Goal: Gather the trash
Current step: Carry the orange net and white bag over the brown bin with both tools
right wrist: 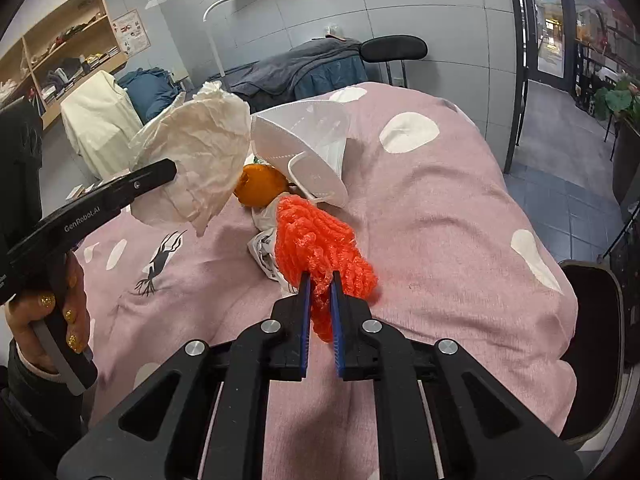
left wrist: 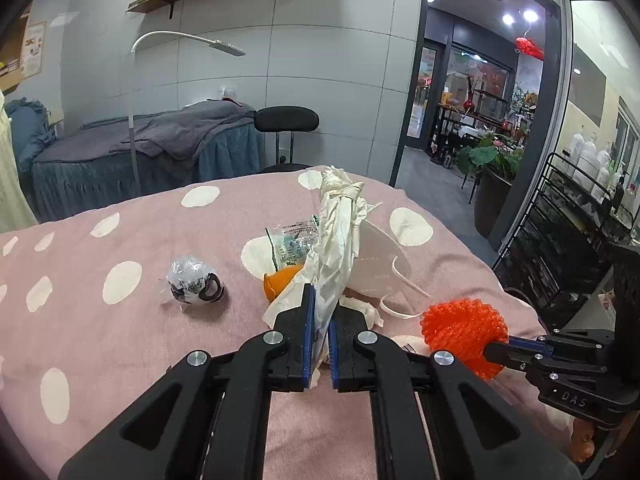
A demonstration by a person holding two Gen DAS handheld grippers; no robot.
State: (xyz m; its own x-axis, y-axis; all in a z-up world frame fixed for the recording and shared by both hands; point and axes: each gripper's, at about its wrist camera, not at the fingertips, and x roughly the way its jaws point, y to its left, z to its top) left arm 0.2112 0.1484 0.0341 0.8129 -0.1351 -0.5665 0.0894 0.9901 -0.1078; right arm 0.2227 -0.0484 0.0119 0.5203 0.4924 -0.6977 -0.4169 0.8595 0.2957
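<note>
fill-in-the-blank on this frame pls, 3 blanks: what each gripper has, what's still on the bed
1. The left gripper is shut on a crumpled white ____.
2. The right gripper is shut on a foam net coloured ____.
3. The white face mask lies on the pink ____ with white dots.

Missing words: tissue; orange-red; blanket

The orange peel [left wrist: 280, 280] lies half hidden behind the crumpled tissue [left wrist: 336, 240] — the print on the clear wrapper [left wrist: 298, 240] is too small to read.
</note>
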